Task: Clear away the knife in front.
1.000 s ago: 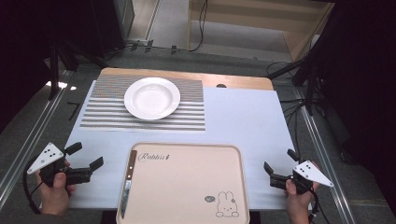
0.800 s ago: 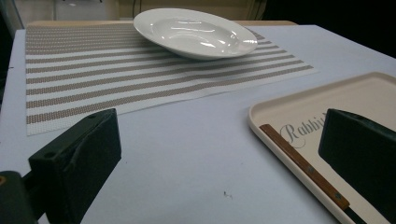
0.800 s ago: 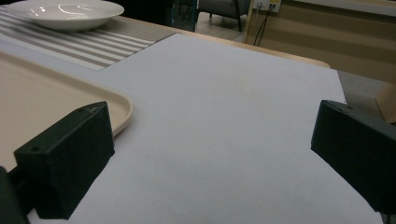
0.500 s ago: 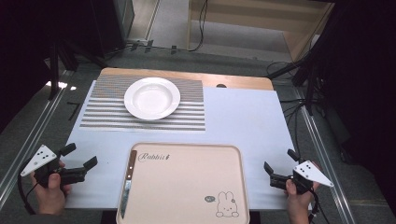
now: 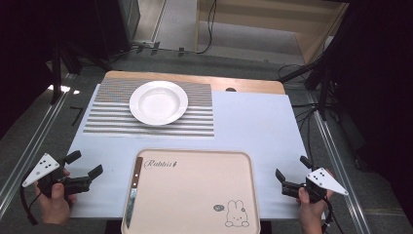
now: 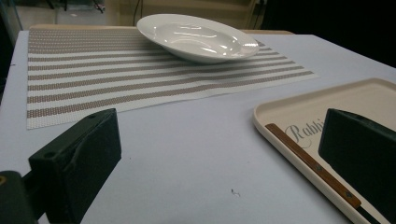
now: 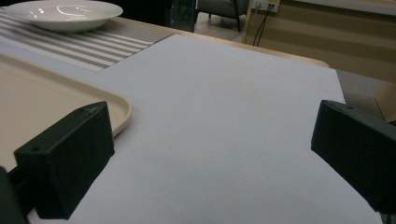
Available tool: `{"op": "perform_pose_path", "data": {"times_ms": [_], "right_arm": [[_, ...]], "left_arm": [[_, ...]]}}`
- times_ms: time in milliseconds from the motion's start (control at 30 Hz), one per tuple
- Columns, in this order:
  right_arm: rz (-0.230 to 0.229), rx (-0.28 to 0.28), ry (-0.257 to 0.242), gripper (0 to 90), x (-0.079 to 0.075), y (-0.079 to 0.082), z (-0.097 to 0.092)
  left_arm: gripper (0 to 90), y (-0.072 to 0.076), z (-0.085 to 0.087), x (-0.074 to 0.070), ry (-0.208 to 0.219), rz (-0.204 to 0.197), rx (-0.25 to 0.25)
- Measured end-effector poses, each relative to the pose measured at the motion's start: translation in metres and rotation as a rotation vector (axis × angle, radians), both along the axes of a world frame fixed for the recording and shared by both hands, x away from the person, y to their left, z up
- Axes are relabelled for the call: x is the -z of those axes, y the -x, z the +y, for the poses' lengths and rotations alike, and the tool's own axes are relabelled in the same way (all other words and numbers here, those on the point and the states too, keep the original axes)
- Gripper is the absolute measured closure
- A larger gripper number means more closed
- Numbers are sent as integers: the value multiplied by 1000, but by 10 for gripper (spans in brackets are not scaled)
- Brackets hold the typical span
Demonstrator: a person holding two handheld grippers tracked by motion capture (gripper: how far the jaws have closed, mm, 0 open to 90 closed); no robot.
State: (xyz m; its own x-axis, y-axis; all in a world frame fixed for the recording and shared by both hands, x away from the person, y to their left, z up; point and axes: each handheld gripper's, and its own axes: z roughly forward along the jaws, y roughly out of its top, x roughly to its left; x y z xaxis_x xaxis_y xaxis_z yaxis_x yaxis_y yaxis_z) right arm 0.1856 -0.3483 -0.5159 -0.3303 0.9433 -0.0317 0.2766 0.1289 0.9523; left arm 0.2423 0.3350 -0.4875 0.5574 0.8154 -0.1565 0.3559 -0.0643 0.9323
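Both claws sit released, poised beside the tray (image 5: 195,161). The left claw (image 5: 85,168) is nearest the knife (image 5: 132,192); reaching in over its wooden handle likely comes next.

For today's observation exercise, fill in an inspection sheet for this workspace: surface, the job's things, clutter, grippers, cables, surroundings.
Surface: table under a pale sheet, wooden edge at the far side.
Job's things: knife with a wooden handle lies along the left edge of the beige tray; white plate, empty, sits on the striped placemat.
Clutter: nothing seen.
Grippers: left gripper open, beside the tray, holding nothing; right gripper open, holding nothing.
Cables: one trails from the left gripper; more lie on the floor beyond the table.
Surroundings: dark room, wooden furniture behind.
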Motion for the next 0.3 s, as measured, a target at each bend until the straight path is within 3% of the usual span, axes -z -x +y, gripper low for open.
{"op": "perform_pose_path", "data": {"times_ms": [300], "right_arm": [[0, 4, -5, 0, 0, 0, 0]], "left_arm": [[0, -1, 0, 0, -2, 5, 6]]}}
